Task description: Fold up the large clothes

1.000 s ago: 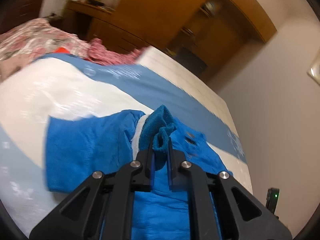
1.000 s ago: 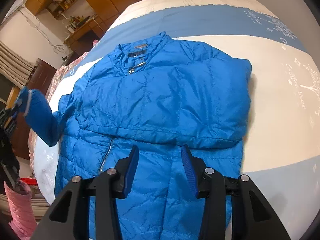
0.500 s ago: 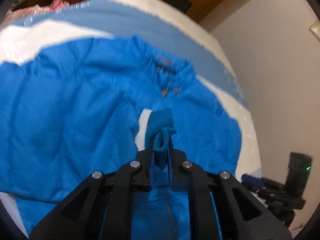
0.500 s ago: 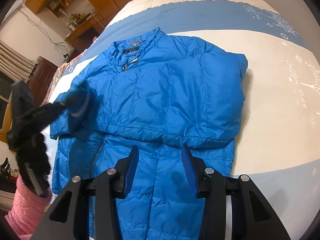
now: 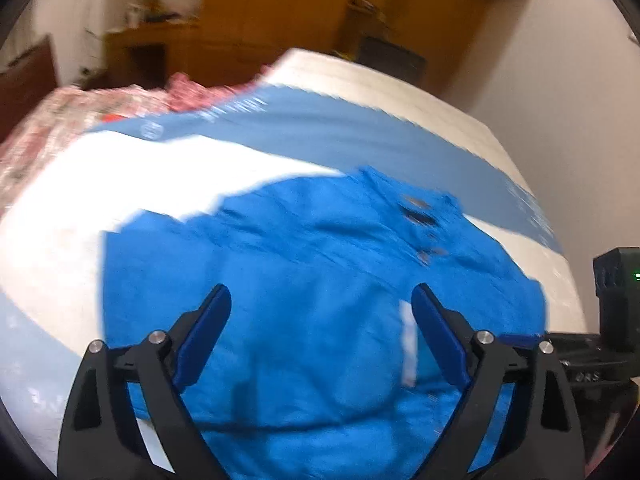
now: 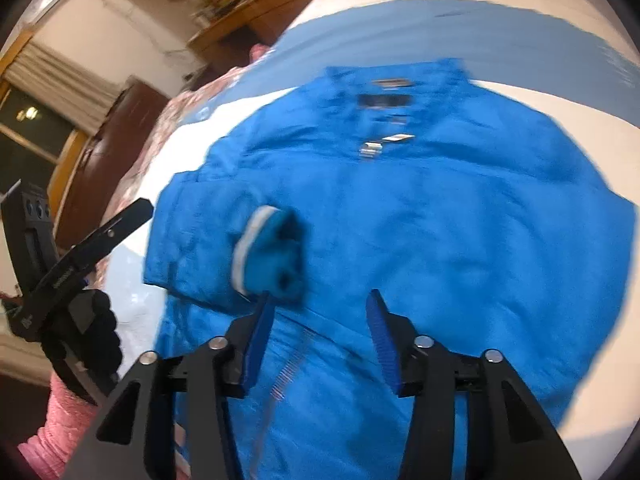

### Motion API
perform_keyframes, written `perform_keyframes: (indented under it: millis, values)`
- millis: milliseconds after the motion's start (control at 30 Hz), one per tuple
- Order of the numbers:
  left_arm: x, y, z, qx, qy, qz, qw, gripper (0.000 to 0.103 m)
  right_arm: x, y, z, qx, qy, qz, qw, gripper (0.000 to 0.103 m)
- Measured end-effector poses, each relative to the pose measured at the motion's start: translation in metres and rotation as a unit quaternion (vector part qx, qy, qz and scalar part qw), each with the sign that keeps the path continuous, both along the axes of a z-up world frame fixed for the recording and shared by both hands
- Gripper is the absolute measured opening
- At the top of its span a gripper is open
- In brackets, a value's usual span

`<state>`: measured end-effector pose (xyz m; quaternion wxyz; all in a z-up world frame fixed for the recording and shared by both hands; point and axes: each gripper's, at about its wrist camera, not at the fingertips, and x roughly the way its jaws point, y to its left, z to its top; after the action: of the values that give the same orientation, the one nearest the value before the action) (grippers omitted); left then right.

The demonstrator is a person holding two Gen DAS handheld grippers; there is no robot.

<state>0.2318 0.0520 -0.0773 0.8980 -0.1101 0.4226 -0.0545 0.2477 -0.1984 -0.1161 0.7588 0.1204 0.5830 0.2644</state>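
A bright blue puffer jacket (image 5: 312, 264) lies flat on the bed, collar (image 6: 388, 92) at the far end. Its sleeve is folded across the front, and the white-striped cuff (image 6: 272, 256) rests on the body. My left gripper (image 5: 320, 300) hovers over the jacket; its jaws are opening wide with nothing between them, and the cuff (image 5: 408, 344) lies loose by the right finger. My right gripper (image 6: 320, 304) is over the zip (image 6: 288, 364), its jaws opening slightly, gripping nothing. The cuff sits just beyond its left fingertip.
The bed cover (image 5: 120, 184) is white with blue bands. A pink floral quilt (image 5: 52, 120) is heaped at its far left. Wooden cupboards (image 5: 280, 12) stand behind, a pale wall on the right. A black-gloved hand (image 6: 88, 340) with a pink sleeve (image 6: 52, 436) holds the left tool.
The left gripper carried the cuff over the jacket, lowered it and let go, its jaws springing wide. The sleeve now lies folded on the front. The right gripper shifted sideways.
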Motion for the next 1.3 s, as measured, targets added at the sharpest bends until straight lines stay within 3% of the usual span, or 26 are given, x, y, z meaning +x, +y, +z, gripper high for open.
perform_keyframes:
  millis: [100,300,333,400,467,767,967,1167,1300]
  values:
    - [0.003,0.018,-0.003,0.015,0.001,0.019,0.9997,0.092,0.016,0.023,-0.012,0.005,0.022,0.016,1.0,0.051]
    - [0.012,0.037,-0.033,0.043,0.044,0.029,0.9977,0.092,0.028,0.047,-0.04,0.015,0.057,0.036,0.998,0.048]
    - [0.012,0.04,-0.036,0.044,0.049,0.03,0.9974,0.092,0.029,0.051,-0.042,0.017,0.057,0.043,0.997,0.042]
    - [0.015,0.043,-0.042,0.044,0.057,0.033,0.9969,0.092,0.027,0.057,-0.045,0.022,0.054,0.053,0.997,0.016]
    - [0.012,0.043,-0.039,0.046,0.054,0.034,0.9969,0.092,0.026,0.055,-0.042,0.021,0.046,0.05,0.997,0.006]
    - [0.011,0.019,-0.018,0.038,0.029,0.009,0.9988,0.092,0.018,0.01,0.001,0.036,-0.005,0.009,0.999,0.006]
    - [0.013,-0.002,-0.014,0.036,0.025,-0.01,0.999,0.092,0.007,-0.052,0.023,0.005,-0.04,-0.043,0.998,0.006]
    - [0.017,-0.023,-0.016,0.047,0.025,-0.026,0.9983,0.092,-0.003,-0.121,0.021,-0.033,-0.043,-0.111,0.992,0.006]
    - [0.022,-0.031,-0.026,0.043,0.037,-0.029,0.9979,0.092,-0.014,-0.161,0.008,-0.023,-0.023,-0.147,0.989,0.006]
